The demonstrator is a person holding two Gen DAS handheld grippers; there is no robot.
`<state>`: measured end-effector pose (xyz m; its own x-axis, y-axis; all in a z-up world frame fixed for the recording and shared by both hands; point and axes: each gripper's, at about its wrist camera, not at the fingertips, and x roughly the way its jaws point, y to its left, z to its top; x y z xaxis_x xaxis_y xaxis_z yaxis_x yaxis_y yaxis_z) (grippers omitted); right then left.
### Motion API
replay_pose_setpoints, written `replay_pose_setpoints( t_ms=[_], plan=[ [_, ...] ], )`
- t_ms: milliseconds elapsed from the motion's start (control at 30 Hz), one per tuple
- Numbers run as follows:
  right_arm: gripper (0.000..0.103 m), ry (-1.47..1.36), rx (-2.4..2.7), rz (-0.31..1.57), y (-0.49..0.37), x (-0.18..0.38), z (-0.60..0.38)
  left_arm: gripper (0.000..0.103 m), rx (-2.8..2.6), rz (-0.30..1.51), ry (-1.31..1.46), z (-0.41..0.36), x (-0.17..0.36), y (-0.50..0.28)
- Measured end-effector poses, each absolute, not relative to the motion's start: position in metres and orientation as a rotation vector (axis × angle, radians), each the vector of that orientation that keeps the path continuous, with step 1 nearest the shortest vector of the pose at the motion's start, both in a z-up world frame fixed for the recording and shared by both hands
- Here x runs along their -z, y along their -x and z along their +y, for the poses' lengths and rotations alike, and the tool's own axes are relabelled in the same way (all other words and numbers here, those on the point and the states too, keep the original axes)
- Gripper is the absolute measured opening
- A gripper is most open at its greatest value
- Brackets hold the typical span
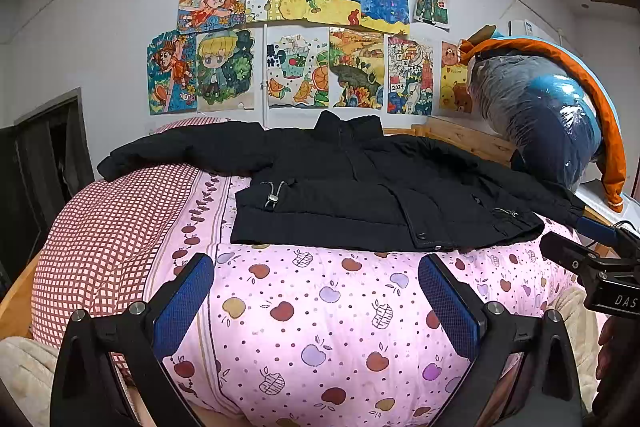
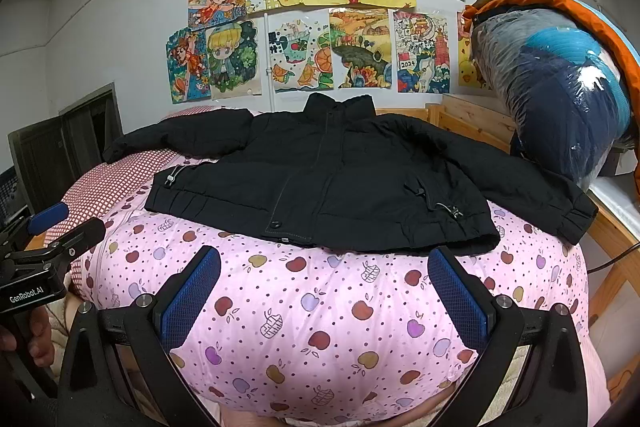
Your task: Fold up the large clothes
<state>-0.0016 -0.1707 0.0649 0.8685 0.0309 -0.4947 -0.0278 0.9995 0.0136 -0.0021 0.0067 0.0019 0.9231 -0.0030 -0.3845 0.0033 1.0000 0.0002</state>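
**Black padded jacket lay spread flat on the quilt, both grippers empty**

Black padded jacket (image 2: pixel 320 183) lay front-up across a pink quilt printed with apples (image 2: pixel 320 311), collar toward twelve o'clock and hem toward six. At nine o'clock a red-and-white checked pillow (image 1: pixel 104 239) sat against the quilt's edge, with the jacket's sleeve reaching over it. The left gripper (image 1: pixel 316 307) hovered above bare quilt just short of the hem, its blue-padded fingers (image 1: pixel 184 303) spread wide and holding nothing. At twelve o'clock, colourful children's drawings (image 1: pixel 304 39) covered the white wall. The right gripper (image 2: pixel 324 303) was likewise spread apart and empty, near the hem without touching it. Toward two o'clock a clear plastic bag stuffed with blue bedding (image 2: pixel 560 99) stood on a wooden bed frame (image 2: pixel 472 123), beside the jacket's other sleeve.
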Motion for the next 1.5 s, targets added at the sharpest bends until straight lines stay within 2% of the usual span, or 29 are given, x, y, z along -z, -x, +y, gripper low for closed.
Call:
replay_pose_setpoints(
  t_ms=[900, 1500],
  plan=[
    [0.102, -0.007, -0.03, 0.521, 0.001, -0.064, -0.17, 0.103, 0.004, 0.397, -0.001, 0.002, -0.004, 0.006],
    [0.102, -0.087, -0.024, 0.615, -0.034, -0.026, -0.203, 0.103, -0.025, 0.531, -0.11, -0.02, 0.02, -0.049]
  ],
)
